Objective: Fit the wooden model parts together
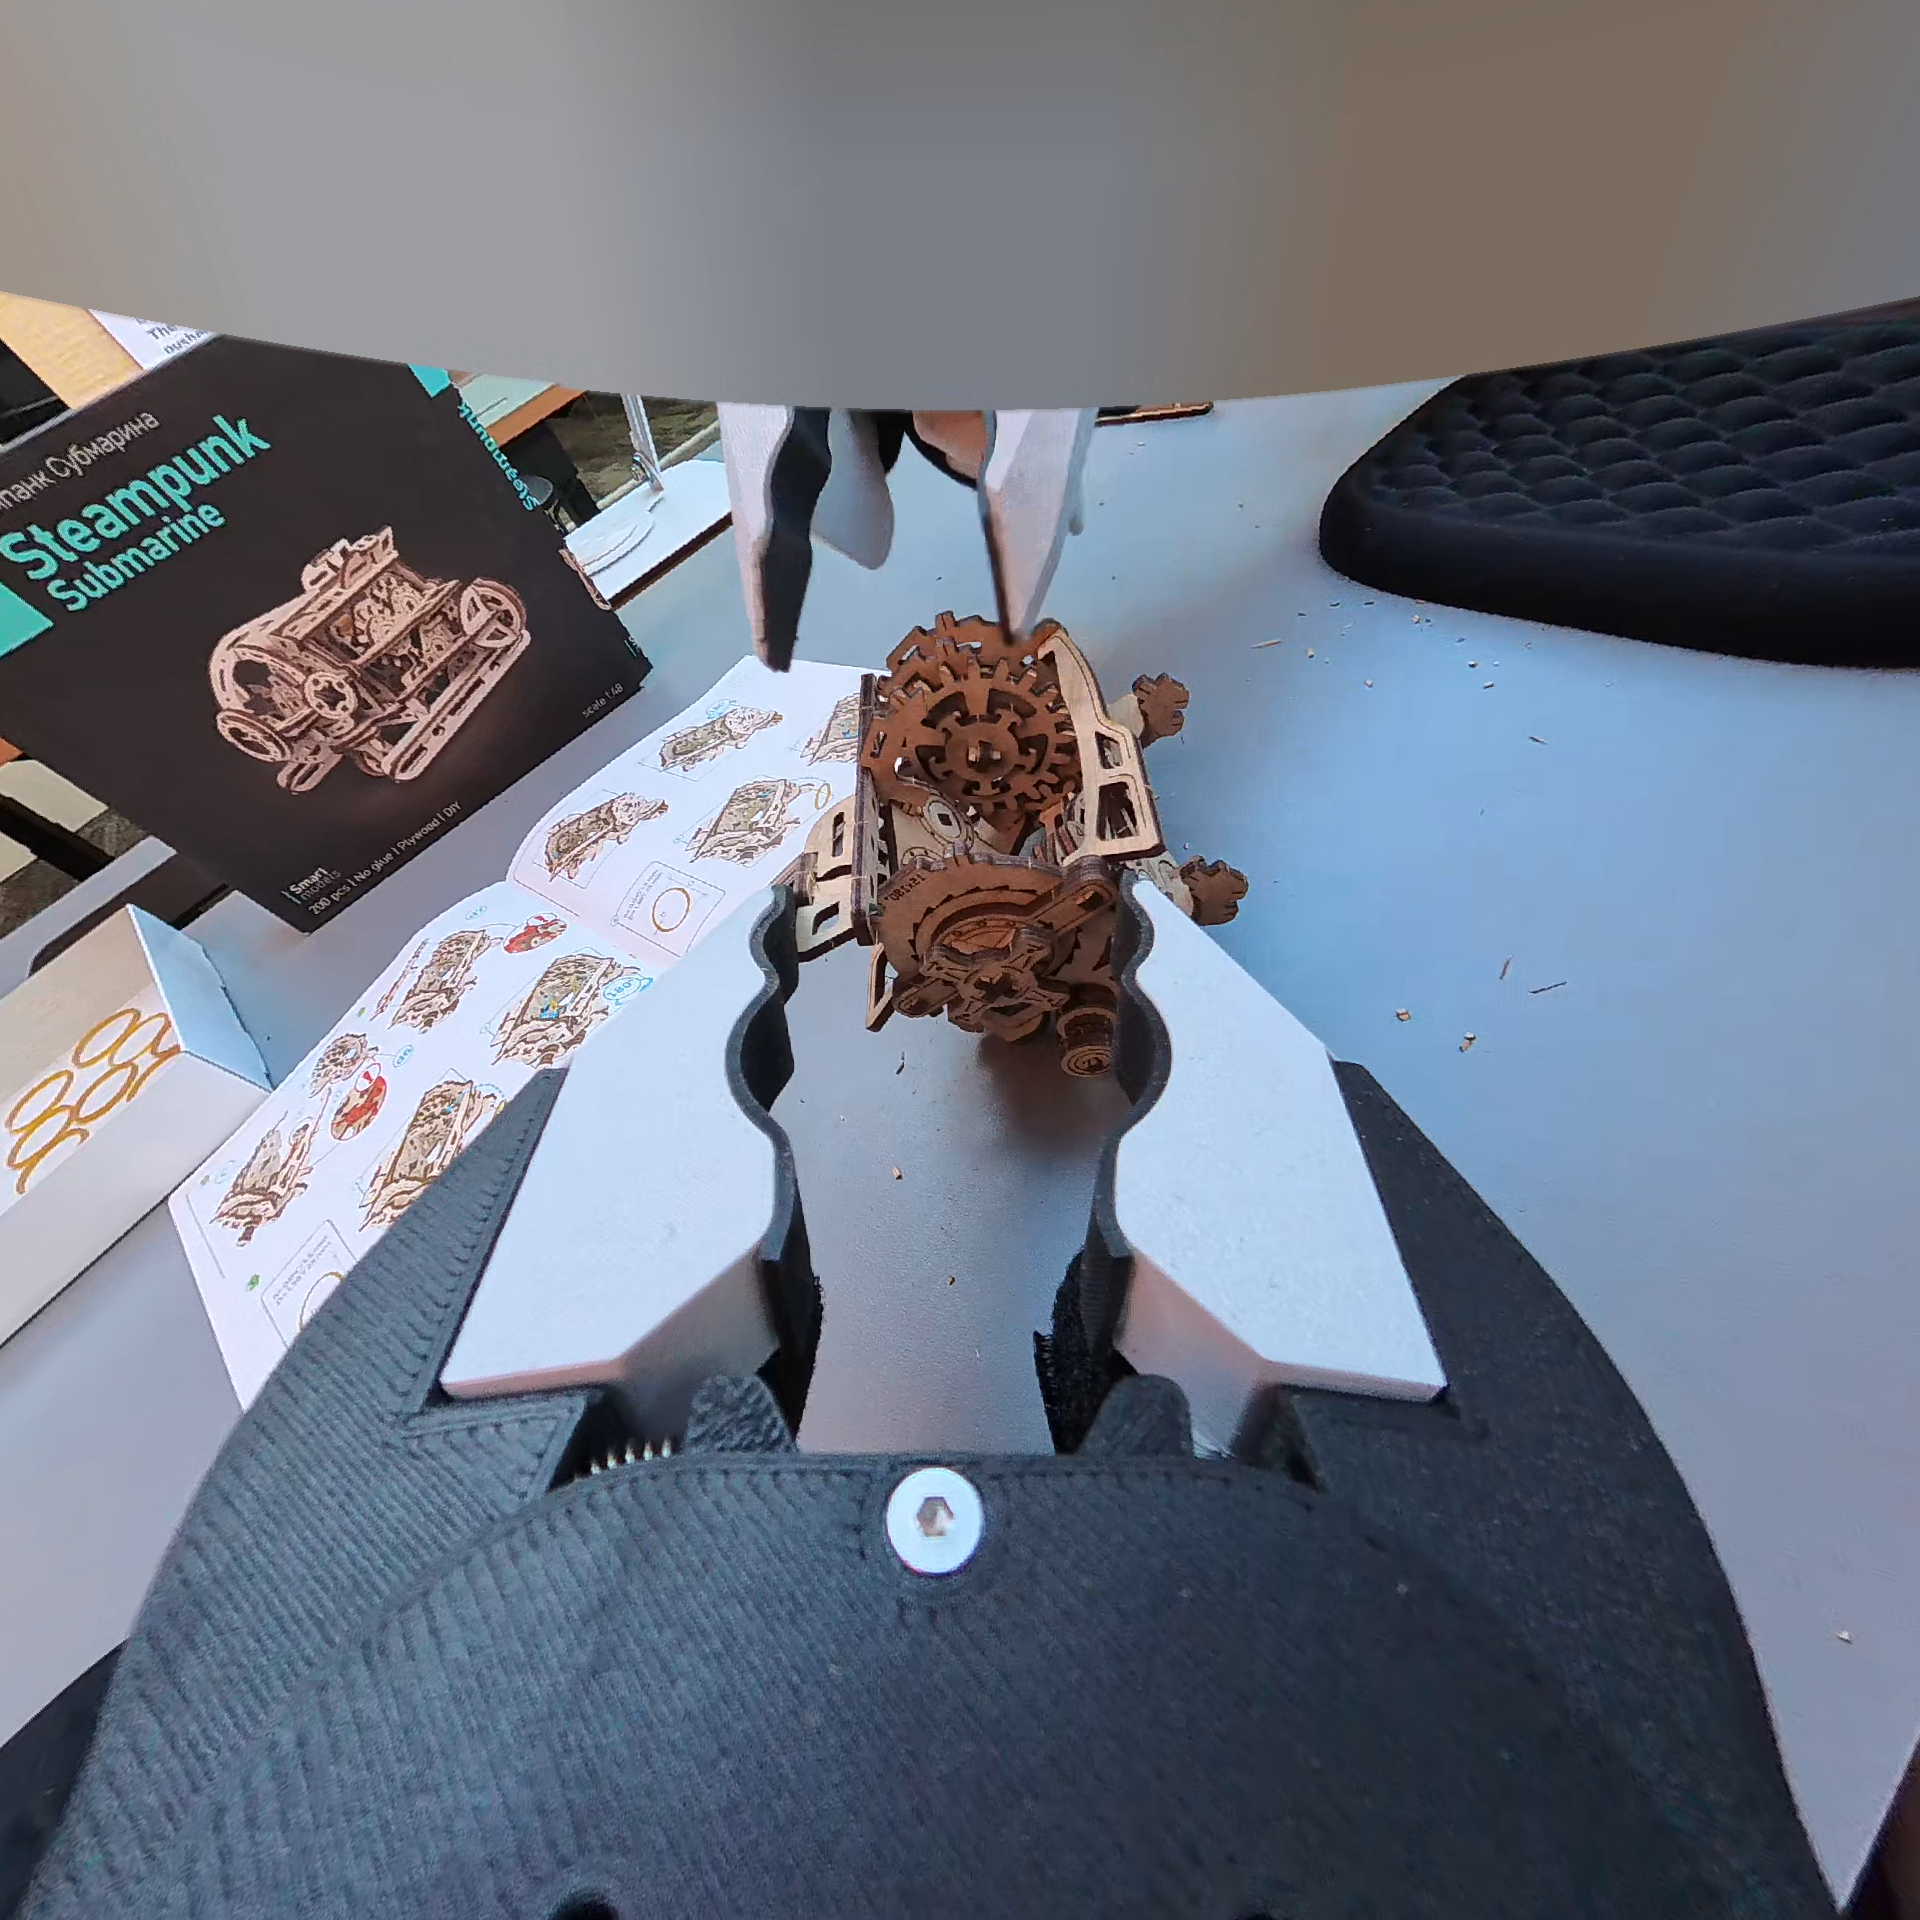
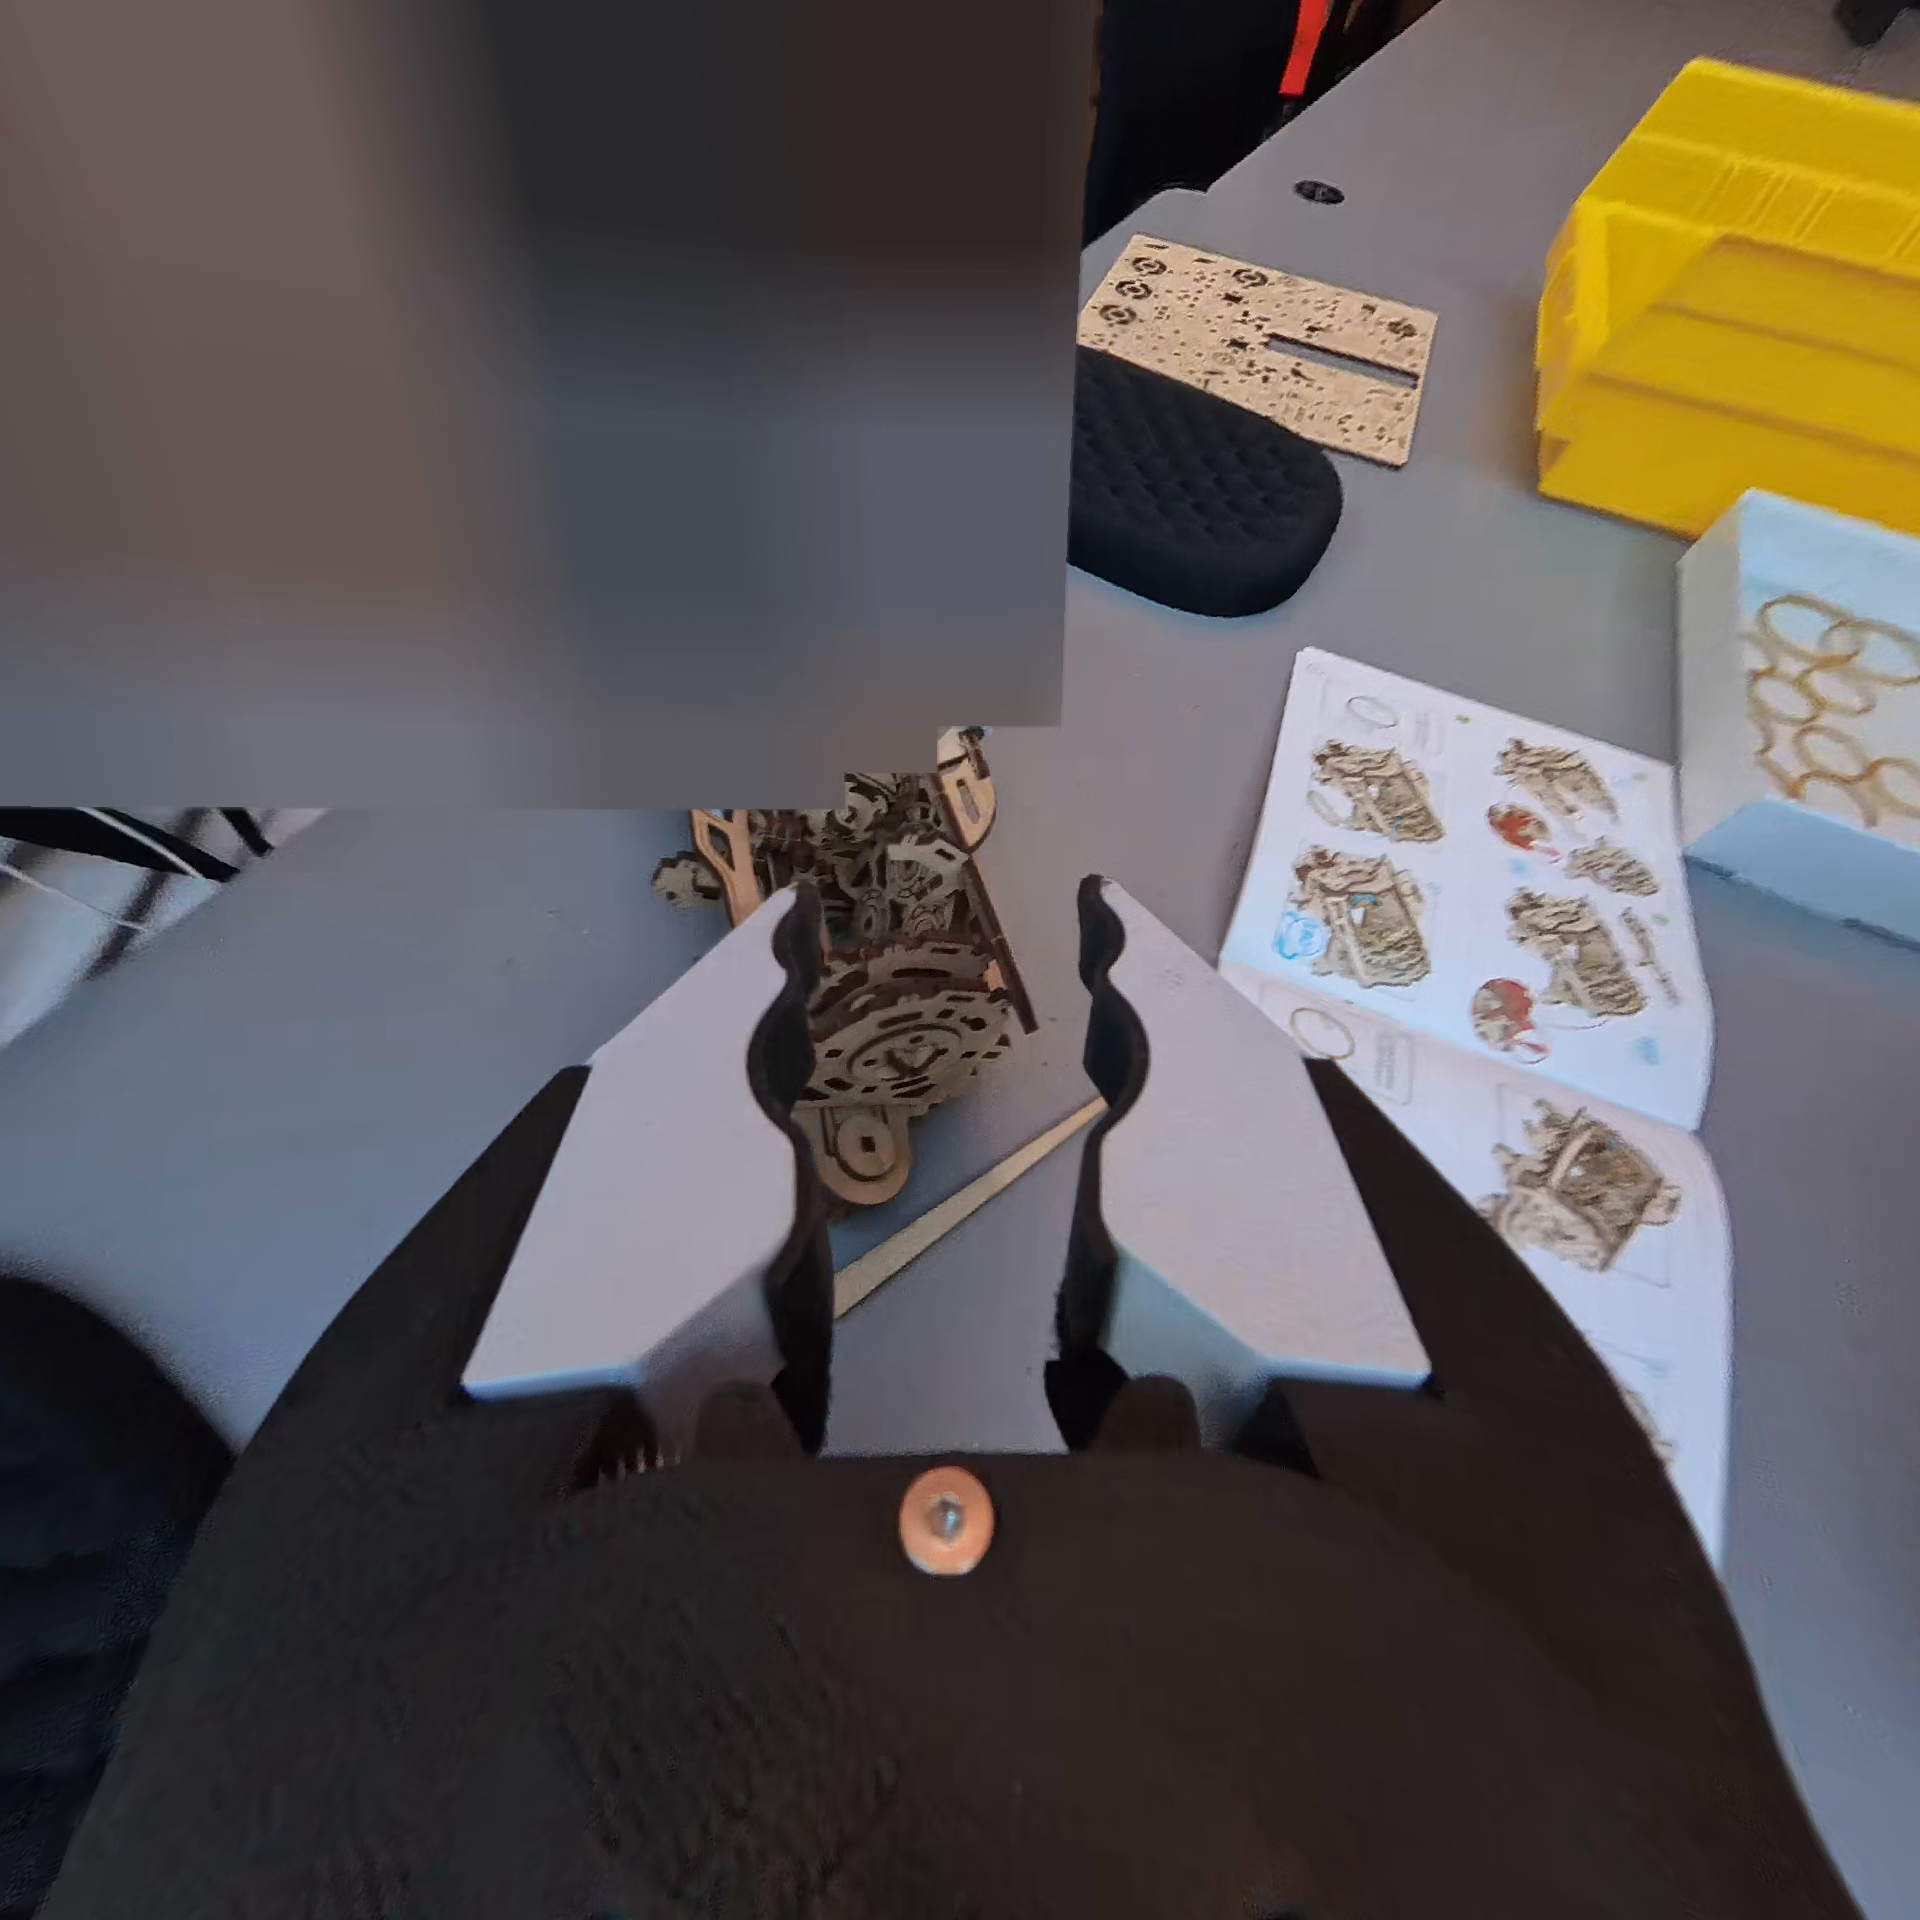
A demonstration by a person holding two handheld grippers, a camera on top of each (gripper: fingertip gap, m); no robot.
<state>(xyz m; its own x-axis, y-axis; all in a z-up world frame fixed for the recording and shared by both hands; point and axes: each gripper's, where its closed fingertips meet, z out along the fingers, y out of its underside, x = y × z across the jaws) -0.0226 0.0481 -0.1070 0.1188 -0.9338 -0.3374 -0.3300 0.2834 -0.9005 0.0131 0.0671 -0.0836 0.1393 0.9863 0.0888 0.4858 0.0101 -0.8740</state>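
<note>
A partly built wooden model with dark gear wheels on top rests on the grey table. My left gripper is open, and its fingertips stand on either side of the model's near end. My right gripper comes in from the far side, open, with one fingertip at the top gear. In the right wrist view the model lies just beyond my right gripper, partly behind its left finger. A blur patch there hides my left gripper.
The kit's dark box stands at the left. An open instruction booklet lies beside the model. There is a black mesh pad, a white box with rubber bands, a yellow bin and a punched plywood sheet. Wood chips dot the table. About 6 cm separates my left fingertips from my right.
</note>
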